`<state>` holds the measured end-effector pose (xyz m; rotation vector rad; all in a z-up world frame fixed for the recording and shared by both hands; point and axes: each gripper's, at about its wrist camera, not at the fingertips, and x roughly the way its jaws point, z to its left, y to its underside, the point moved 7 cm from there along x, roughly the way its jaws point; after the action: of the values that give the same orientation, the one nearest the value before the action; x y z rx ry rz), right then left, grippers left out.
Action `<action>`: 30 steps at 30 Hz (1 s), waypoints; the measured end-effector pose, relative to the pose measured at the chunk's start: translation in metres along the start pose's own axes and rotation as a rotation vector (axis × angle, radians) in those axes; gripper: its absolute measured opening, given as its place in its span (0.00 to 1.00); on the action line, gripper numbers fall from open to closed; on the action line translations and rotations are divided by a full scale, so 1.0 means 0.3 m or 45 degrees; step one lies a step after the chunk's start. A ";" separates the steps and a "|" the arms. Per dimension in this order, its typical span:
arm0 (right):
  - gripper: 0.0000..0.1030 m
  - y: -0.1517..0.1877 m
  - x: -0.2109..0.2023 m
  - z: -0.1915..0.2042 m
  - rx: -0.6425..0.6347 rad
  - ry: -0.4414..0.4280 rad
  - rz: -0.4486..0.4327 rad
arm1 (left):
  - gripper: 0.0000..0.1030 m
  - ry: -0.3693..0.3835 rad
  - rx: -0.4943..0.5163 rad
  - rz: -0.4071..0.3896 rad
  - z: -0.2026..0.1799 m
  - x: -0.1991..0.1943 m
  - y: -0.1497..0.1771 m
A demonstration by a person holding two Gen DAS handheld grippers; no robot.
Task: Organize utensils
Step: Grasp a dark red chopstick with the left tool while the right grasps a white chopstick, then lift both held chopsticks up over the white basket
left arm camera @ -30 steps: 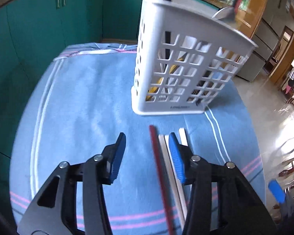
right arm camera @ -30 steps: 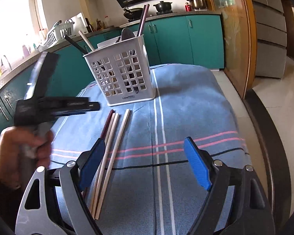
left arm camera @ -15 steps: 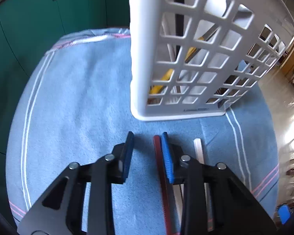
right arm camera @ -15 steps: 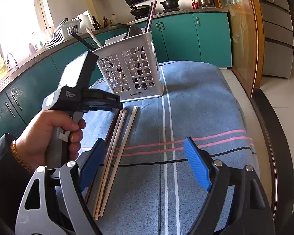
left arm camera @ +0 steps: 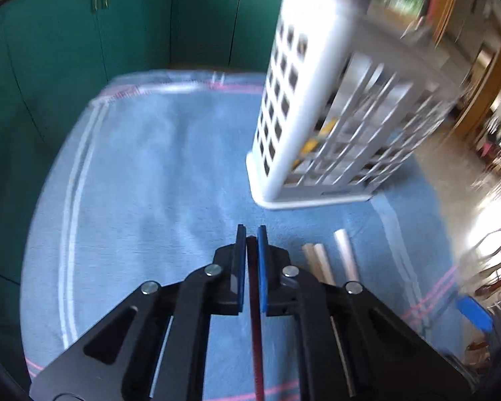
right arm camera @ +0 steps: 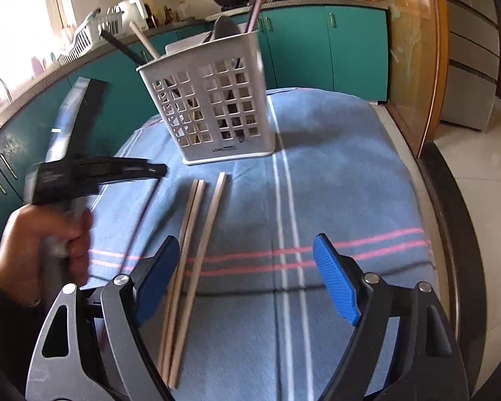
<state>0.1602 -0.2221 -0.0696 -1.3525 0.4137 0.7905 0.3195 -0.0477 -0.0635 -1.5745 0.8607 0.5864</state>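
Left gripper clamped on thin dark-red chopstick. Right gripper wide open, empty. White perforated plastic utensil basket stands far on blue towel.

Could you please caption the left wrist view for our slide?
Left claw shut on dark red chopstick before the white utensil basket.

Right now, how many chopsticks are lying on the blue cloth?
3 light ones lie on the blue cloth: a touching pair and a single beside it. A dark red chopstick is pinched in the left gripper. More stand in the white basket, partly hidden.
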 end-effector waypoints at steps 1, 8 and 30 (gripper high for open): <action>0.76 -0.021 0.024 0.022 -0.023 0.011 0.016 | 0.06 0.038 -0.014 -0.057 0.013 -0.057 -0.009; 0.56 -0.152 0.263 0.108 -0.067 0.065 0.187 | 0.06 0.135 0.044 -0.350 -0.003 -0.388 -0.111; 0.06 -0.238 0.298 0.132 -0.106 0.104 0.241 | 0.06 0.207 0.105 -0.570 -0.012 -0.676 -0.124</action>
<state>0.2651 -0.1617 -0.0726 -1.4411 0.5849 0.9185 0.2269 -0.0083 0.1165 -1.6854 0.6114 0.1033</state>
